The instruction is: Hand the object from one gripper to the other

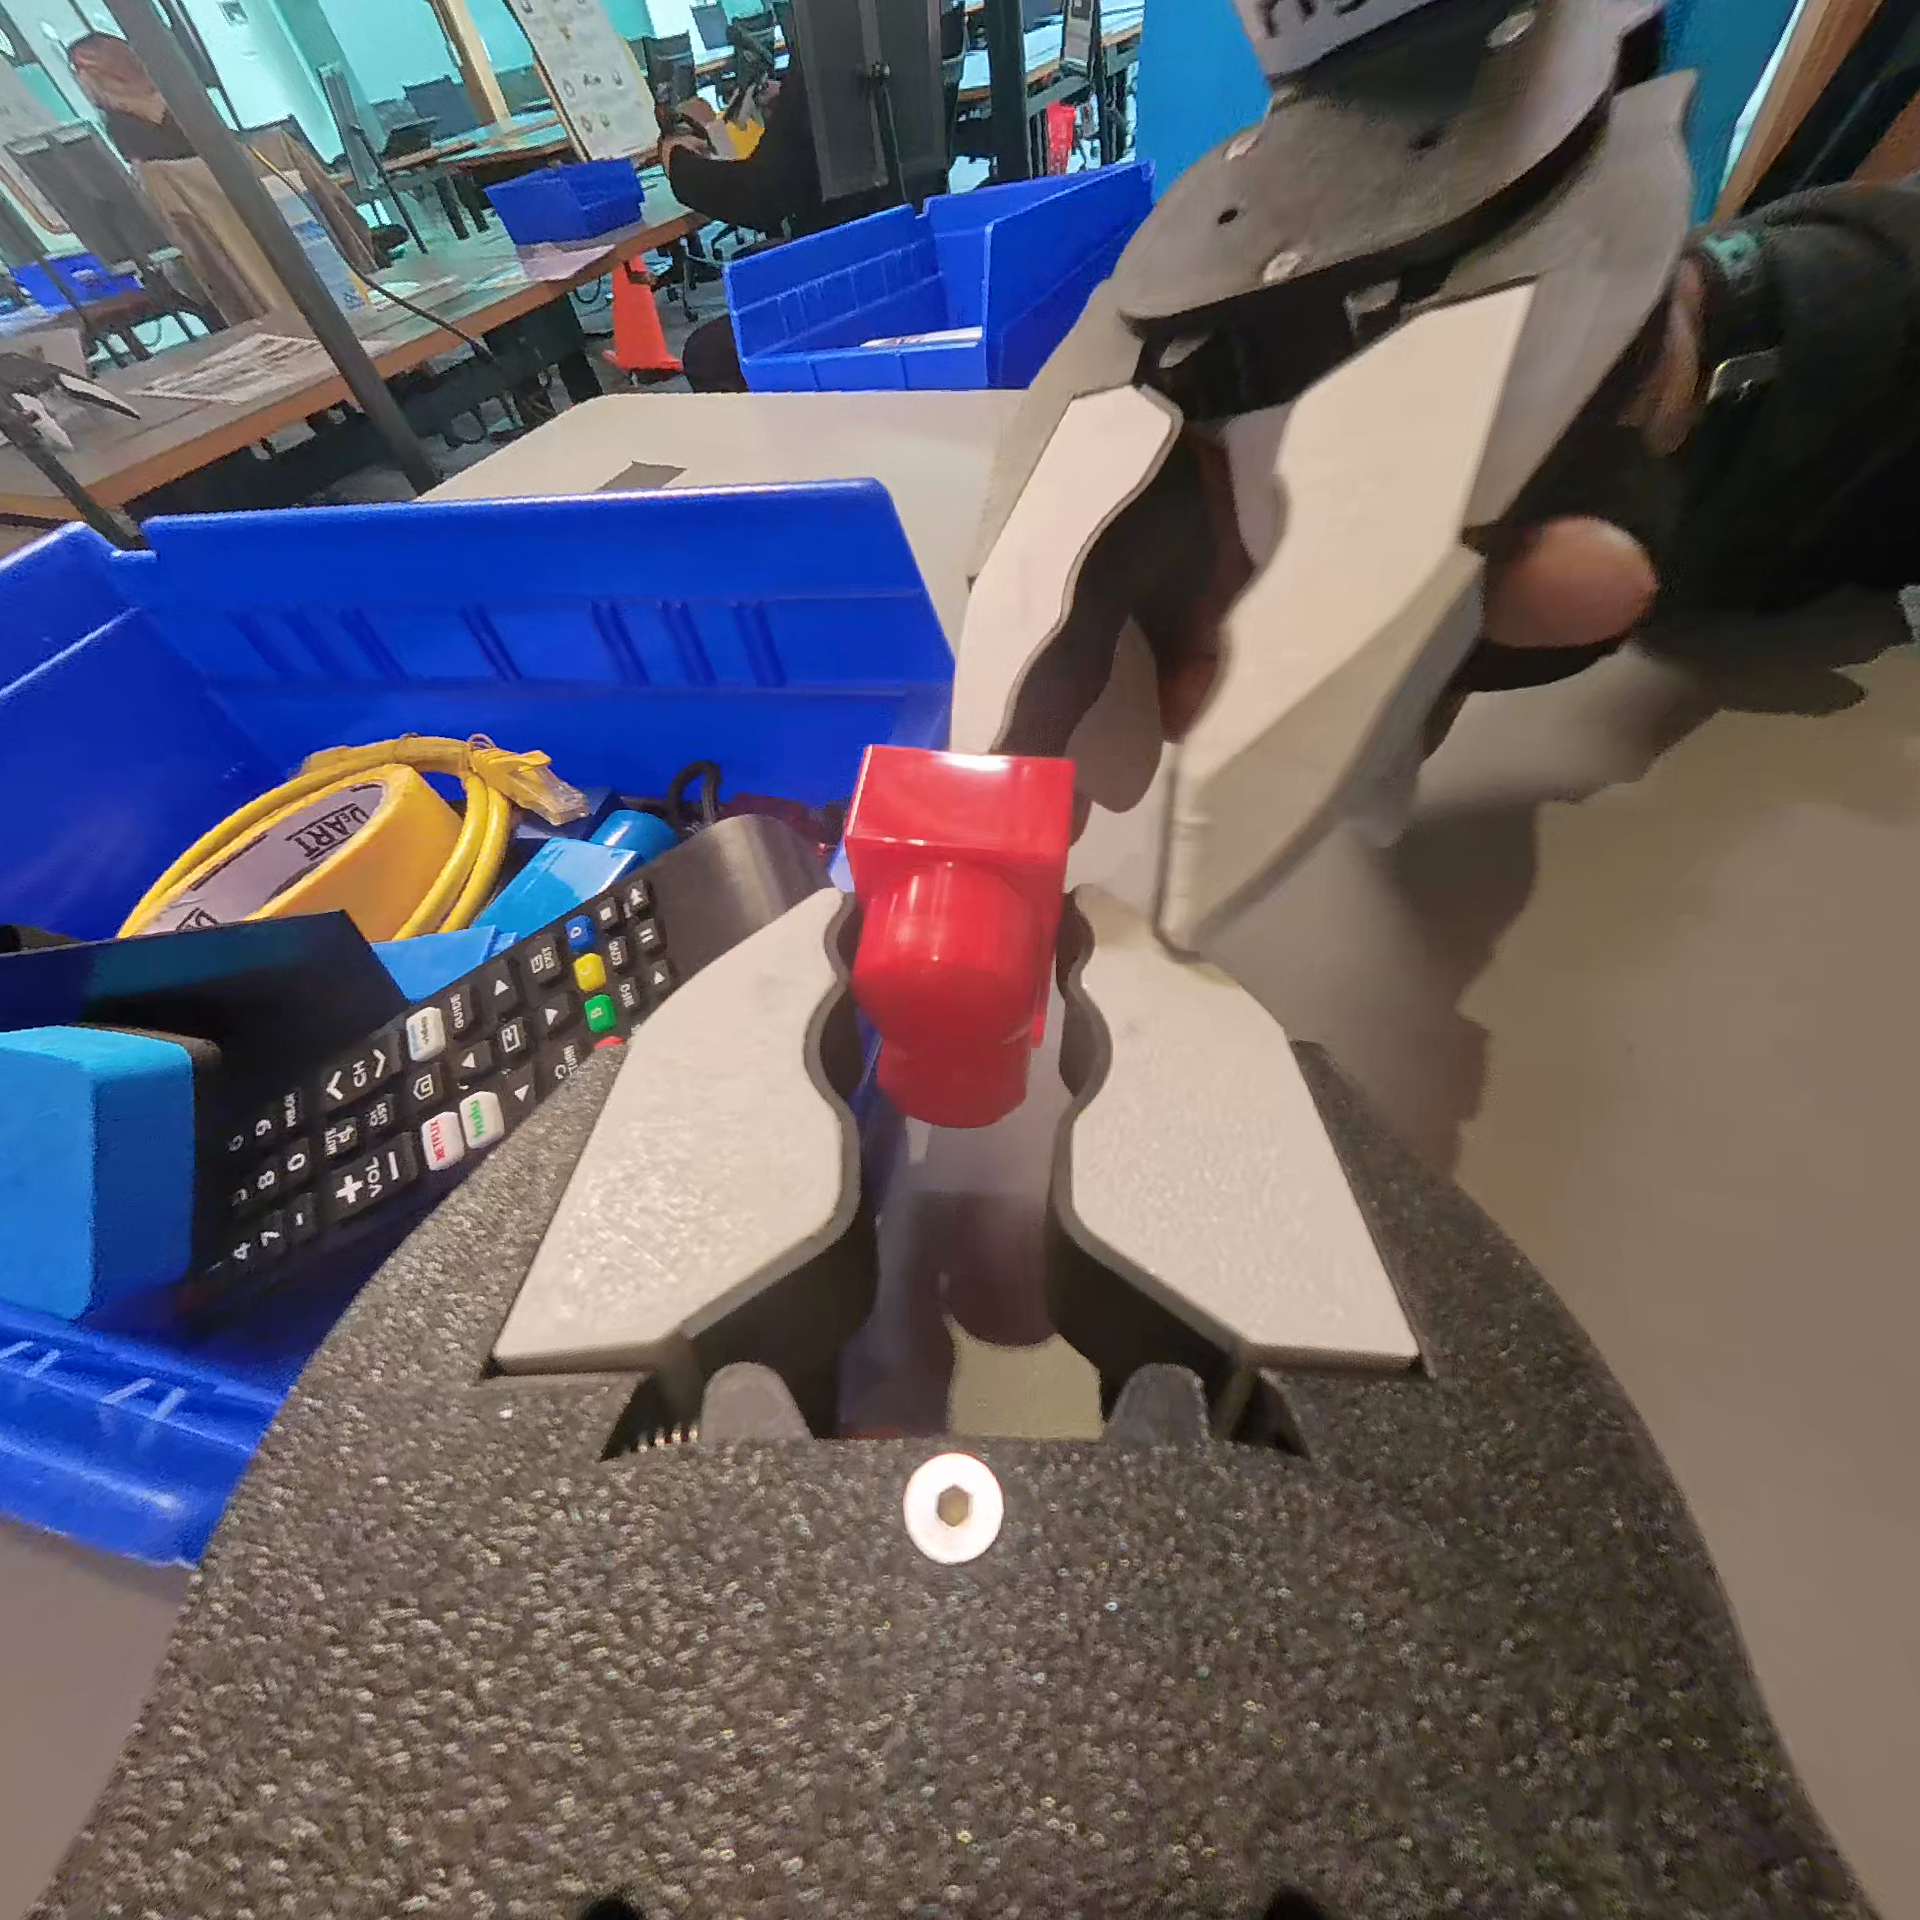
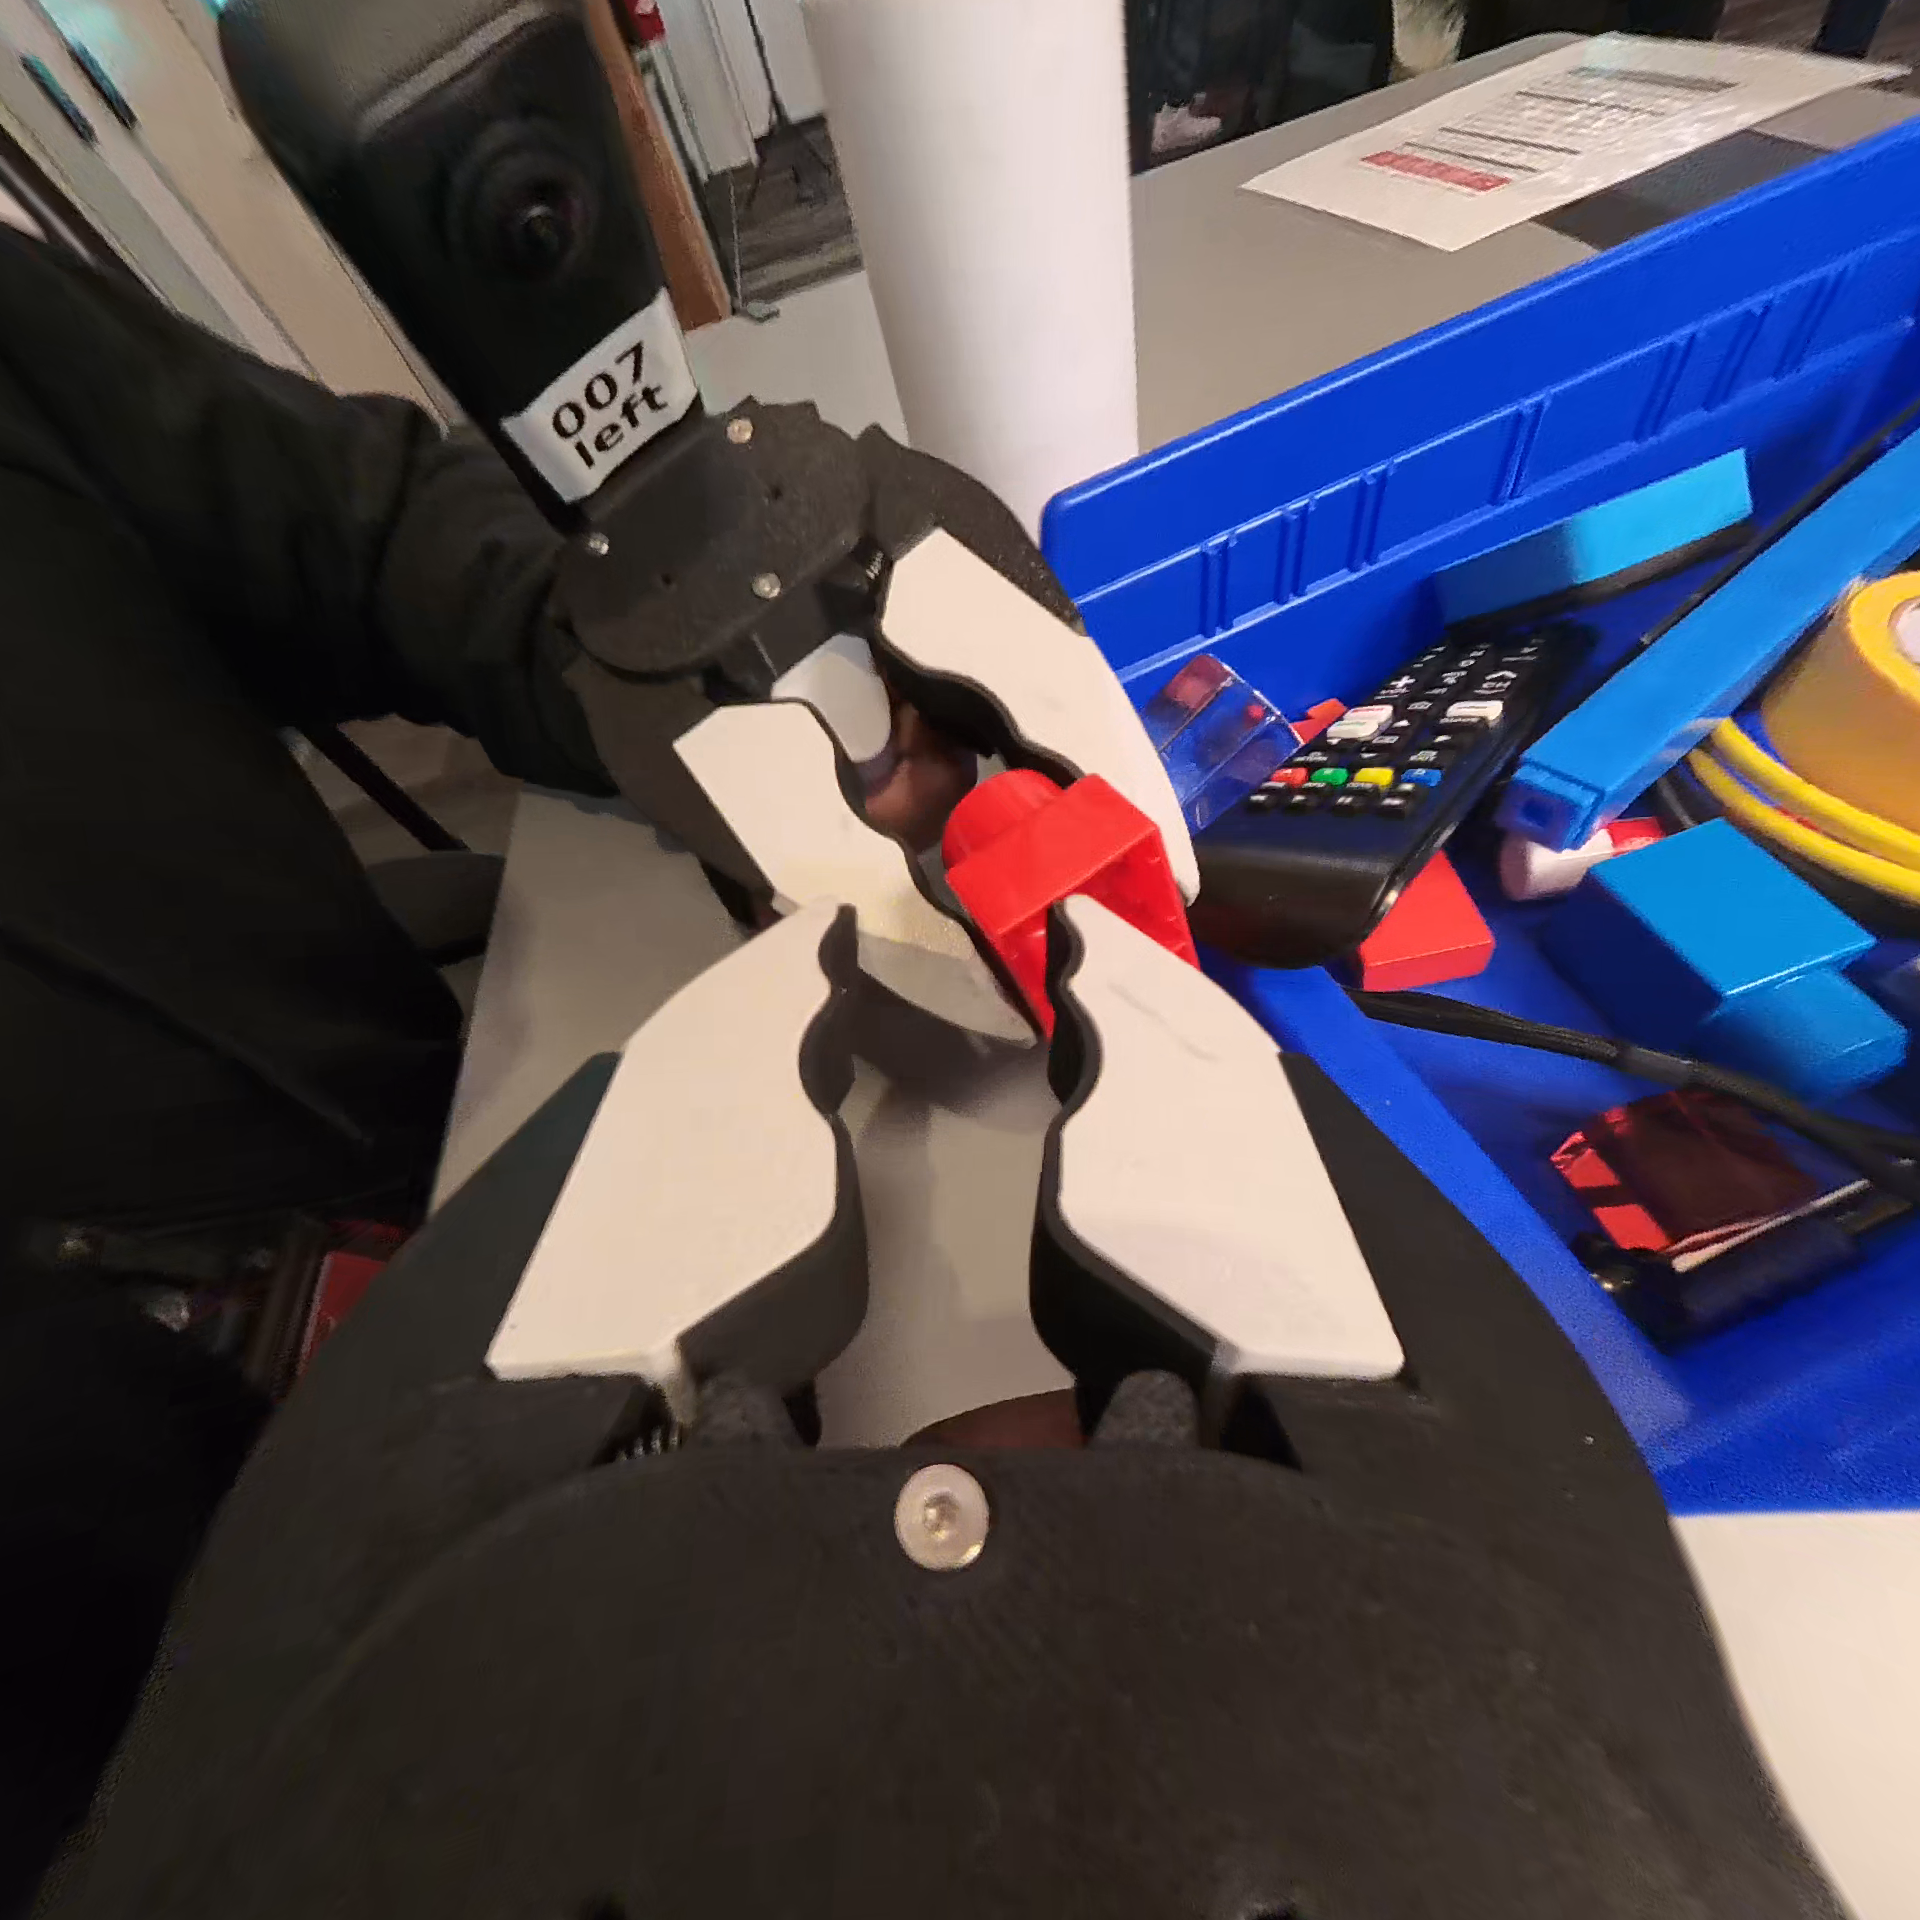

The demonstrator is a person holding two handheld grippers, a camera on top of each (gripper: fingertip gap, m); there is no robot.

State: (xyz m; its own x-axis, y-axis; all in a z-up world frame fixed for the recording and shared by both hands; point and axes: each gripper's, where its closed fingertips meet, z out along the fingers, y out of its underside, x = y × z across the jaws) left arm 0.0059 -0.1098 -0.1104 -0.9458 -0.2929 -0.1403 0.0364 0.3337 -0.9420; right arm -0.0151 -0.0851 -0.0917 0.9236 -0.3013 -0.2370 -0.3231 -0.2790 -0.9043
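A red plastic piece [image 1: 956, 935], with a square cap on a round stem, is held between the fingers of my left gripper [image 1: 961, 914], which is shut on the stem. My right gripper [image 1: 1081, 842] reaches in from the upper right, open, with its fingertips on either side of the square cap. In the right wrist view my right gripper [image 2: 956, 925] is open. The red piece [image 2: 1039, 862] sits against its right fingertip [image 2: 1101, 966]. My left gripper [image 2: 1091, 935] comes in from the upper left, with its lower finger lying between my right gripper's fingers.
A blue bin [image 1: 520, 540] on the grey table [image 1: 1662, 1039] holds a black remote [image 1: 468, 1070], a yellow tape roll [image 1: 343, 842], a yellow cable and blue blocks. It lies to the right in the right wrist view [image 2: 1455, 436]. More blue bins [image 1: 935, 281] stand behind. A white column [image 2: 977, 208] rises beyond. Left tips and right tips are each some 20 cm from the white column [image 2: 977, 208].
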